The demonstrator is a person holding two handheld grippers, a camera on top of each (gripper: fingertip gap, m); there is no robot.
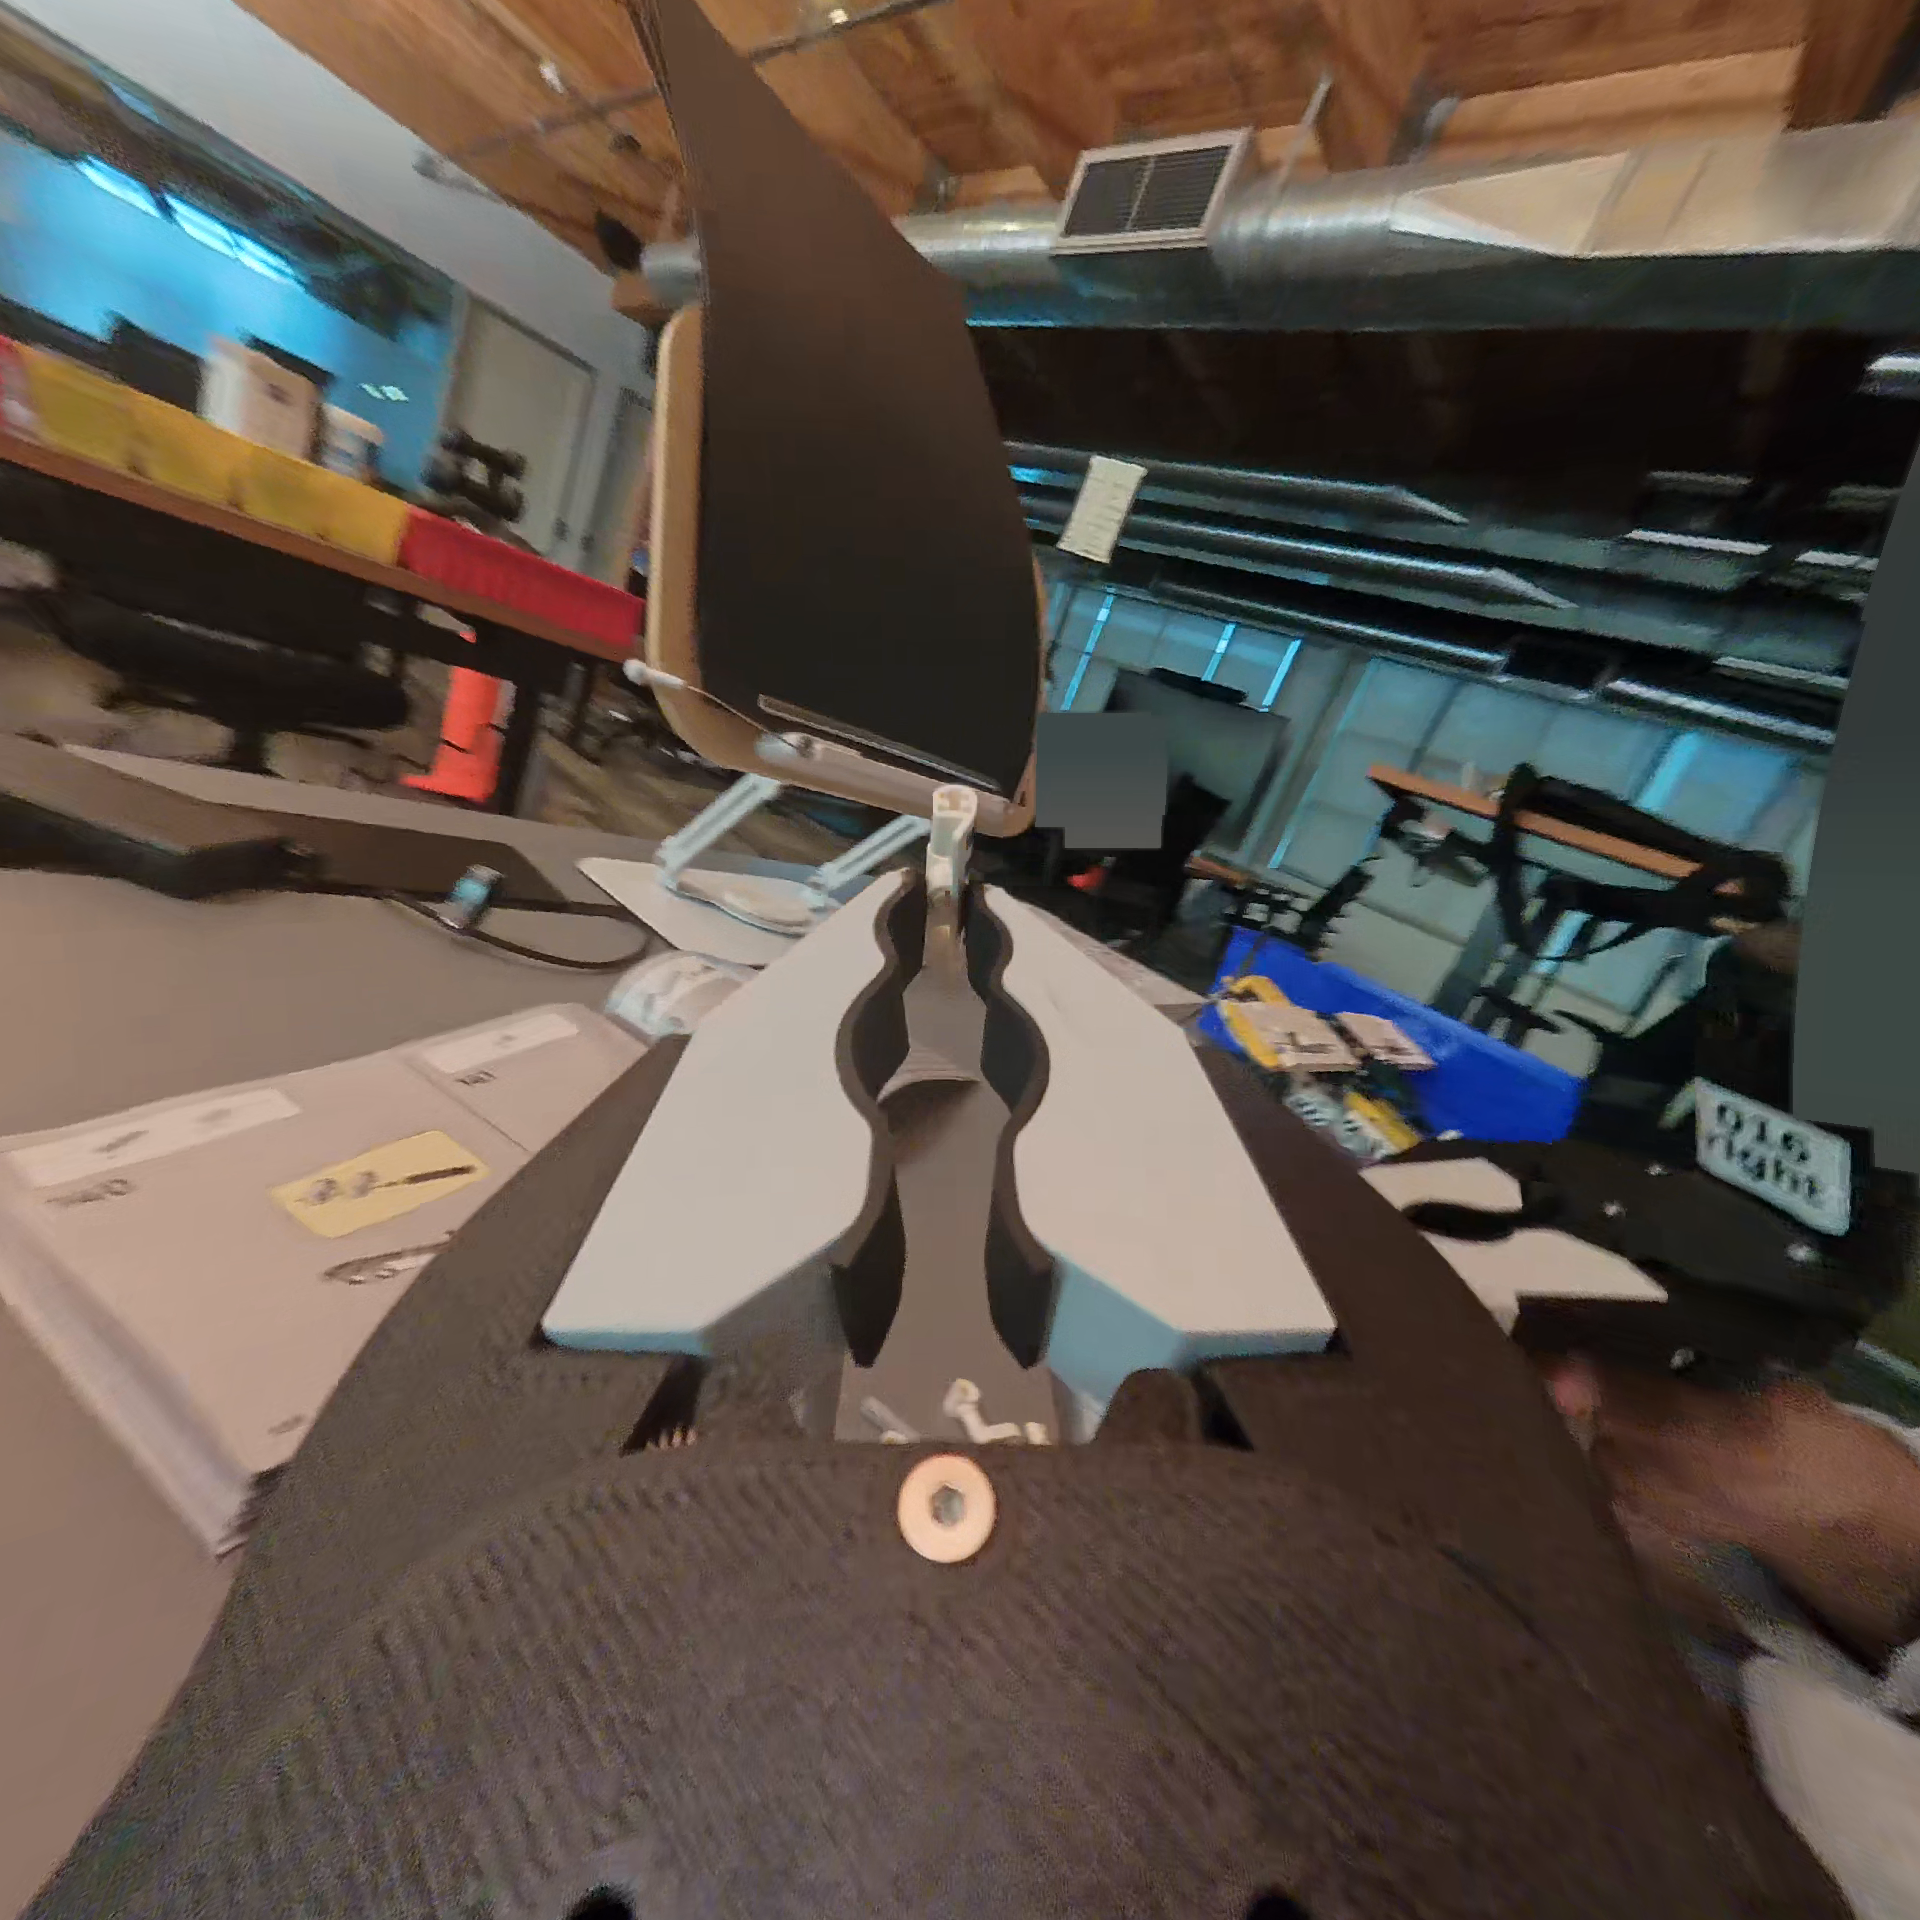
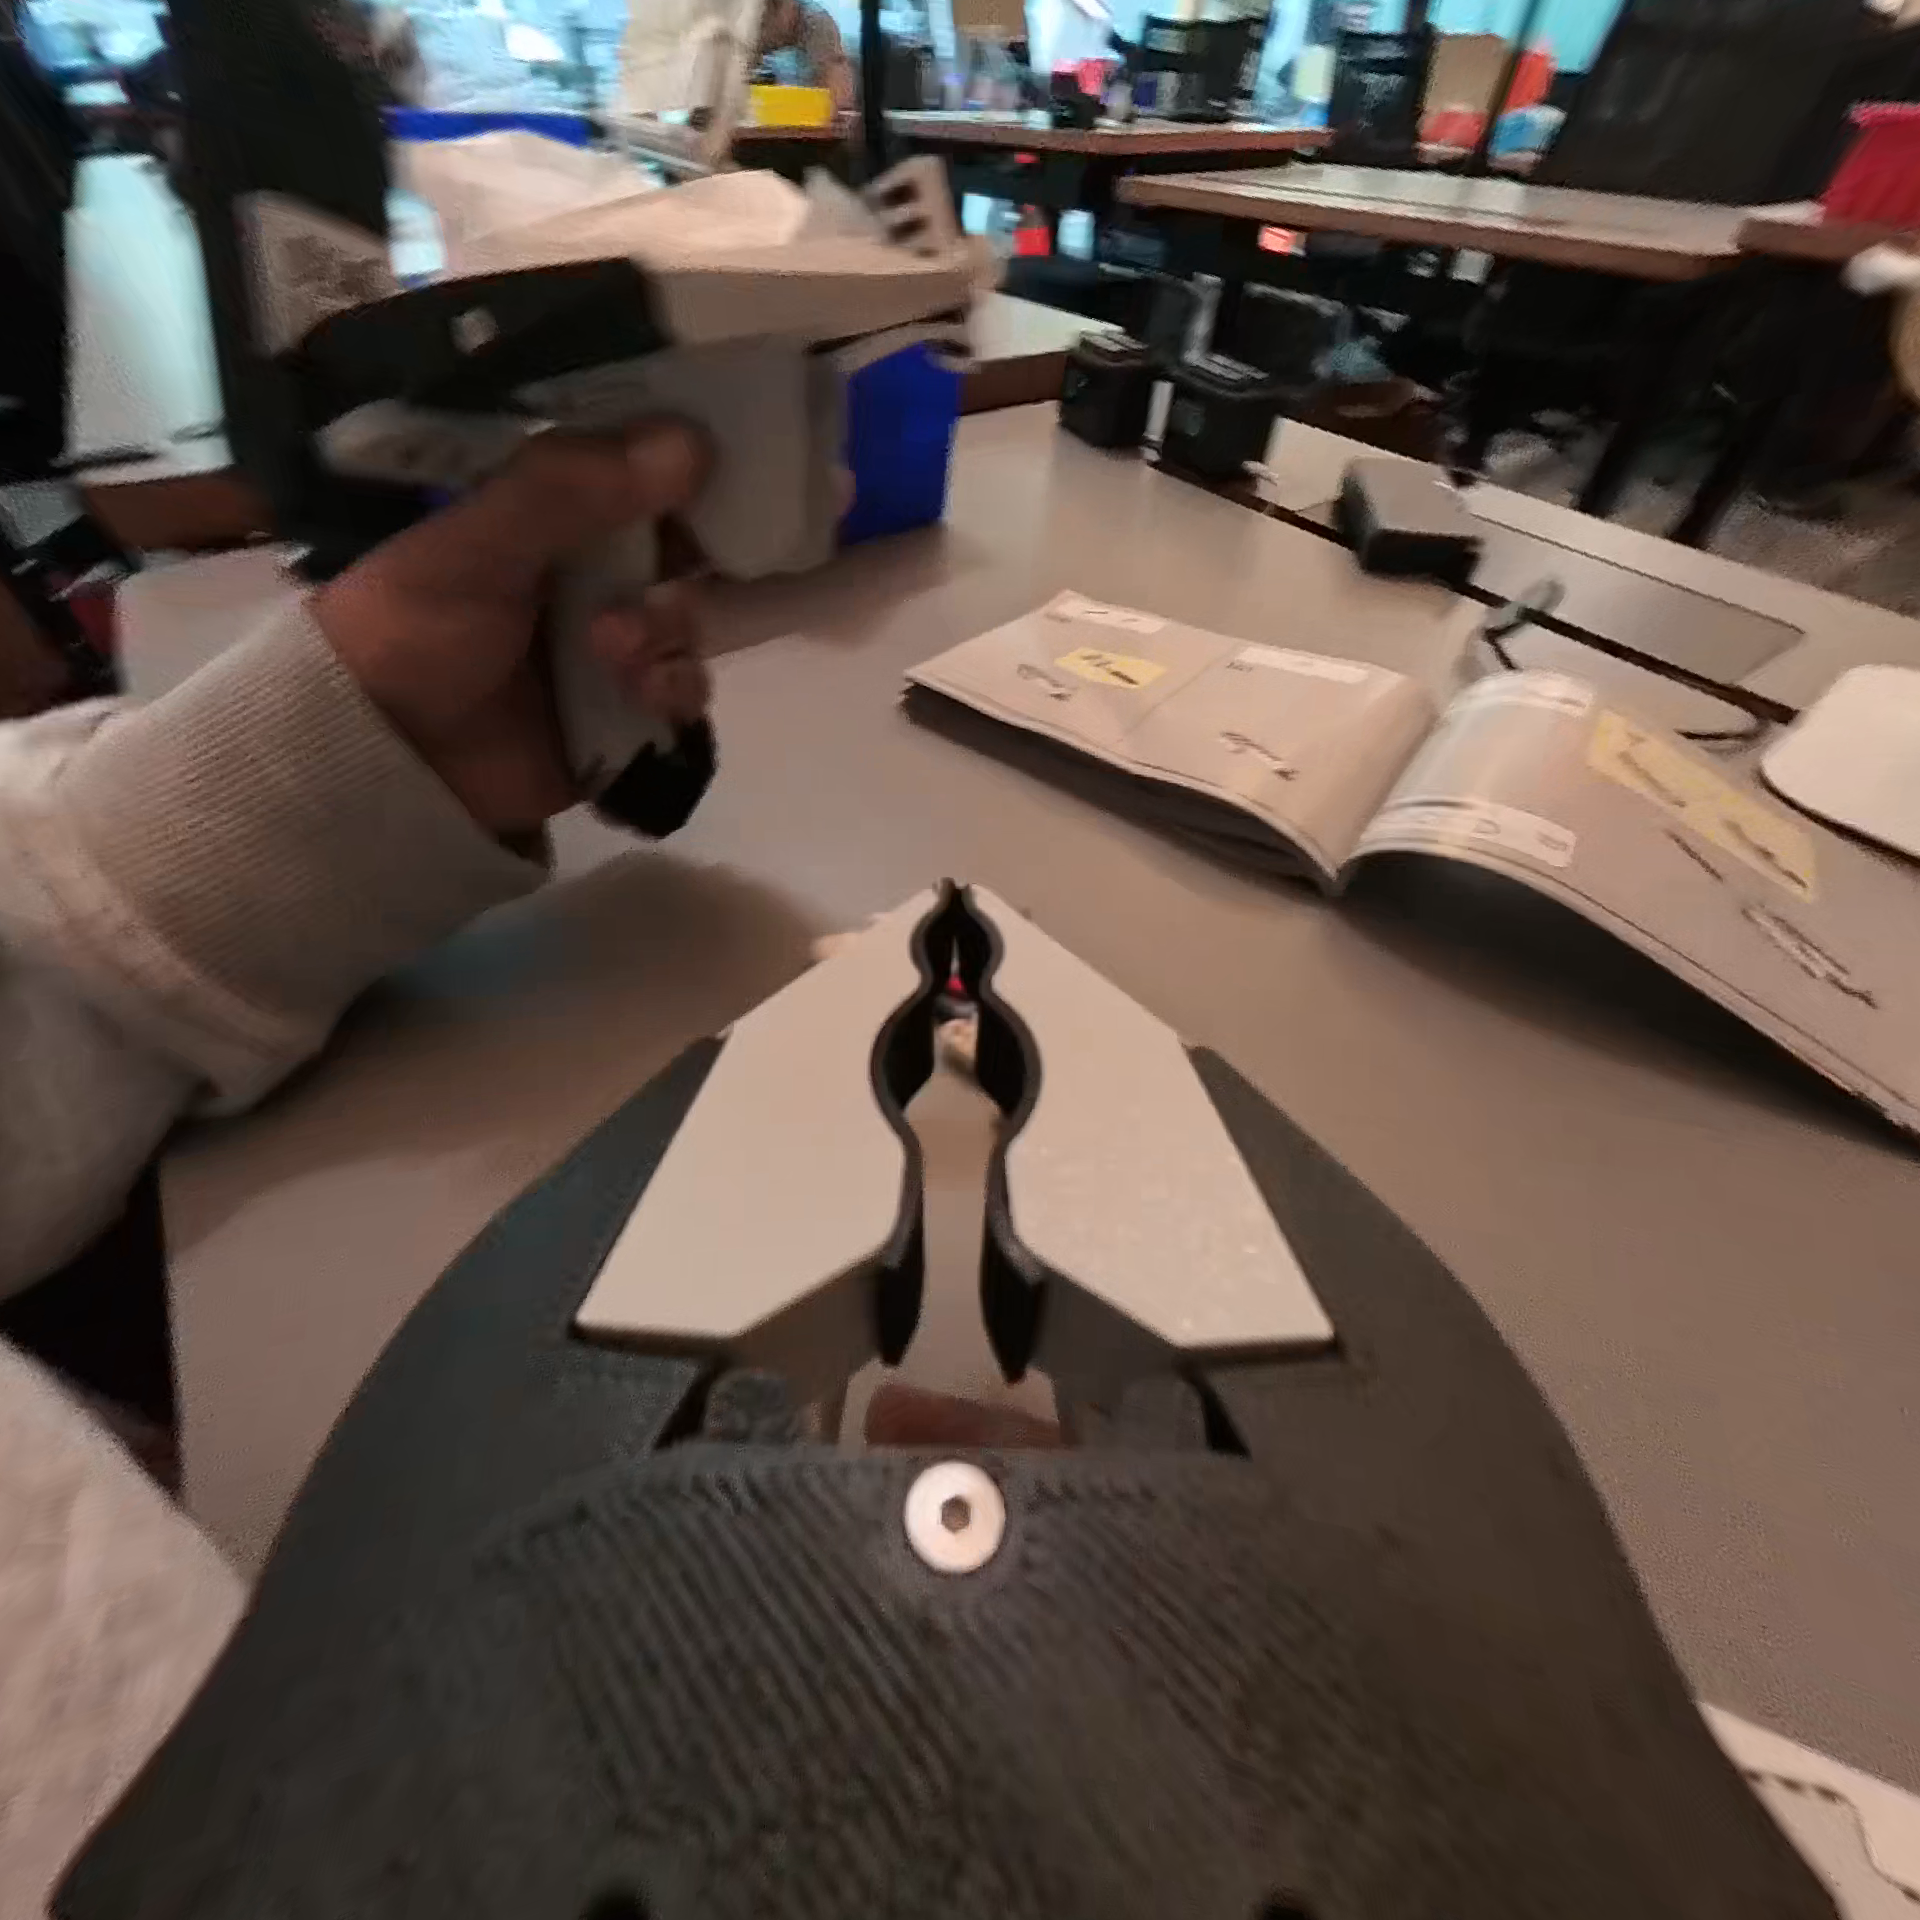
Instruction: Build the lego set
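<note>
My left gripper (image 1: pixel 943 896) is raised off the table and shut on a small light grey lego piece (image 1: pixel 950 831) that sticks out past its tips. It also shows in the right wrist view (image 2: pixel 904 223), held up by a hand (image 2: pixel 499 634) at upper left. My right gripper (image 2: pixel 954 902) is low over the grey table (image 2: pixel 1299 1091), tips together. Small red and pale lego bits (image 2: pixel 958 1023) show through the gaps between its fingers; I cannot tell whether it pinches anything. The right gripper shows in the left wrist view (image 1: pixel 1455 1231) at the right.
An open instruction booklet (image 2: pixel 1351 758) lies on the table right of centre; it also shows in the left wrist view (image 1: pixel 312 1195). A blue bin (image 1: pixel 1455 1070) with lego parts stands behind. A black power brick (image 2: pixel 1403 525), a cable and a white stand base (image 2: pixel 1860 758) lie at the back right. The tips of one gripper are about 15 centimeters away from the tips of the other.
</note>
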